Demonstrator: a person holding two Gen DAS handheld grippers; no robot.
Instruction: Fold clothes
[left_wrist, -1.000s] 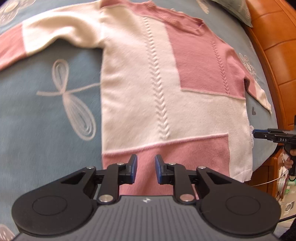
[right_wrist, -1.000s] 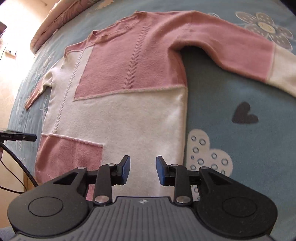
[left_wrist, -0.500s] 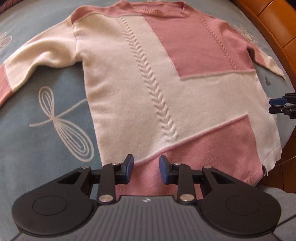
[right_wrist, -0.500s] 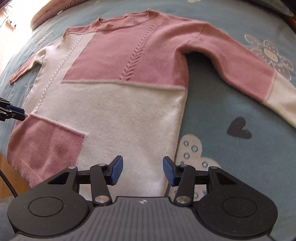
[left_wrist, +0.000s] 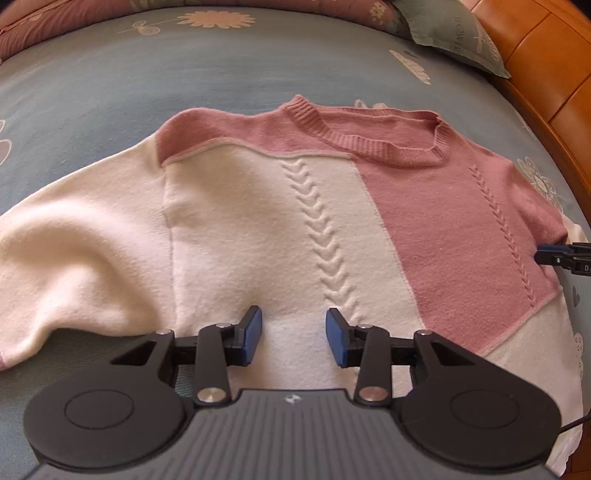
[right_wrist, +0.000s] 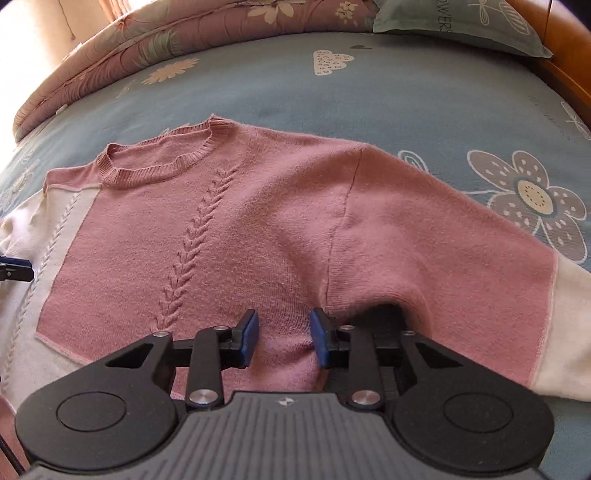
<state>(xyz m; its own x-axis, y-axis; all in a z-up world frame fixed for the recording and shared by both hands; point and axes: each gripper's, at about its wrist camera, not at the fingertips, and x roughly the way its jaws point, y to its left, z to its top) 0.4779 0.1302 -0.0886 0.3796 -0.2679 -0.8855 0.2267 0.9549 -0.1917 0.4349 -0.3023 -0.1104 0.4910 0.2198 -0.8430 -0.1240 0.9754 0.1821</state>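
Knit sweater (left_wrist: 280, 229), pink and cream blocks, lies flat and face up on a blue printed bedsheet (left_wrist: 184, 74), neck pointing away from both cameras.

Left gripper (left_wrist: 293, 341): blue pads spread, jaws have just been opening. Cream body panel lies under and between the fingers, nothing pinched. Whether the tips touch the knit, cannot tell. Just left of the left finger is the underarm of the cream sleeve (left_wrist: 74, 258), which runs off to the left. Just beyond the right finger a raised braid stitch (left_wrist: 321, 236) climbs toward the pink ribbed collar (left_wrist: 373, 142). Far right, tip of the other gripper shows at the pink side edge of the sweater.

Right gripper (right_wrist: 283, 343): blue pads apart with a narrower gap, jaws have just been closing. A raised ridge of pink knit stands between the pads near the armpit; pads do not clearly press it. Right finger sits at the dark underarm gap, and the pink sleeve (right_wrist: 443, 240) runs right from there to a cream cuff (right_wrist: 565, 332). Left of the left finger is another braid stitch, then the cream panel.

Beyond the collar: bare sheet, then a pink floral quilt (right_wrist: 184, 37), a grey-green pillow (right_wrist: 454, 26) and an orange wooden headboard (left_wrist: 546, 55).
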